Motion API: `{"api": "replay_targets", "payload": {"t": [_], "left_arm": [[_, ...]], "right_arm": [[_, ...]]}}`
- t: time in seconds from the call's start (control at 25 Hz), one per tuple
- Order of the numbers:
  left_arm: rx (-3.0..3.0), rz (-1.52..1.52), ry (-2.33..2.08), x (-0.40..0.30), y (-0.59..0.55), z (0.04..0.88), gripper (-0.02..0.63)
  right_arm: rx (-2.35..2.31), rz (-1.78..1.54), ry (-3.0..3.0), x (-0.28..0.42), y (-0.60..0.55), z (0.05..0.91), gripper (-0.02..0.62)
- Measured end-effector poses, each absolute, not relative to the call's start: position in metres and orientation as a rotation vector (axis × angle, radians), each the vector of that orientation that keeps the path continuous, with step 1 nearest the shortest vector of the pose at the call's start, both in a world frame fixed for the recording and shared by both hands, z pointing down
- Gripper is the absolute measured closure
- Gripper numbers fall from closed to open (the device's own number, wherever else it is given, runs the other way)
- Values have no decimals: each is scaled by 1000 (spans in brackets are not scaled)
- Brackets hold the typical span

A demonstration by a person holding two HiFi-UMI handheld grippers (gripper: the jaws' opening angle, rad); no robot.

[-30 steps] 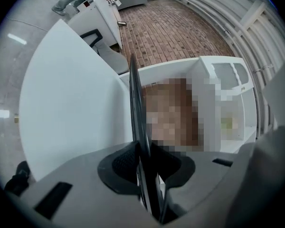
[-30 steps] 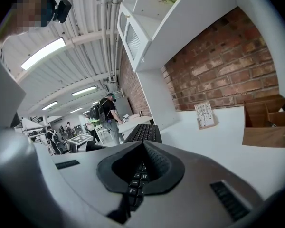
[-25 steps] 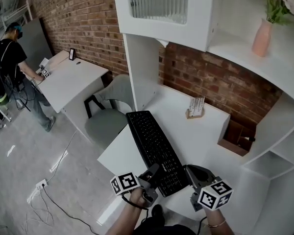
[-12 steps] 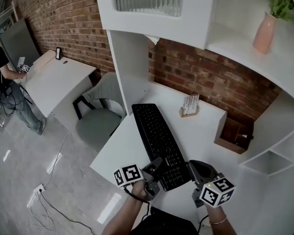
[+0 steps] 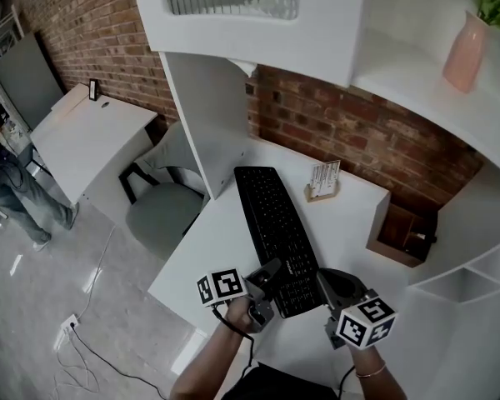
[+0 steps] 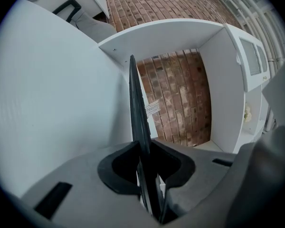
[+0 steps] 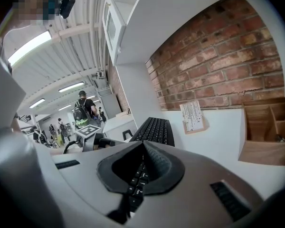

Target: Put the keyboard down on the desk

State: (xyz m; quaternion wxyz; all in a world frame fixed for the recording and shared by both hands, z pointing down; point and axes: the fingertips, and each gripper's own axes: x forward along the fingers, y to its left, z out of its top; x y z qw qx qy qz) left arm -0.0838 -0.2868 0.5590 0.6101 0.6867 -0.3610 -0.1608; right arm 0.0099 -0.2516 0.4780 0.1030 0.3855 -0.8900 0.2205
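- The black keyboard [image 5: 277, 226] stretches lengthwise over the white table [image 5: 212, 252], its far end close to the white side panel at the back. Its near end is at the table's front edge.
- Whether it rests flat on the top or hangs just above it, I can't tell.
- The left tongs [image 5: 265, 280] are clamped on the near end's left corner. In the left gripper view the keyboard runs edge-on straight between the jaws, with both pads pressed against it.
- The right tongs [image 5: 327, 283] grip the near end's right corner. In the right gripper view rows of keys sit between the closed jaws.
- Both marker cubes sit just off the table's front edge, with a forearm behind each.
- Just right of the keyboard's far end, and clear of it, a small card stand [image 5: 326, 179] sits against the brick wall [image 5: 350, 132].
- Further right, a wooden box [image 5: 400, 236] sits at the table's right side, by the shelves.
- Up on the shelf there's a pink vase [image 5: 467, 50] with greenery.
- To the left of the table there's a grey chair [image 5: 162, 215], and at the far left edge a person [image 5: 4, 182] is standing.
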Motion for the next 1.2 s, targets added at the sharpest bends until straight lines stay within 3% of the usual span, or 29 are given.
{"api": "replay_targets", "payload": {"t": [0.8, 1.2], "left_arm": [[1602, -208, -914, -86, -333, 582, 520], [1585, -125, -1009, -91, -333, 599, 478]], "right_arm": [[1061, 726, -2612, 18, -278, 504, 589], [1051, 733, -2612, 27, -283, 508, 589]]}}
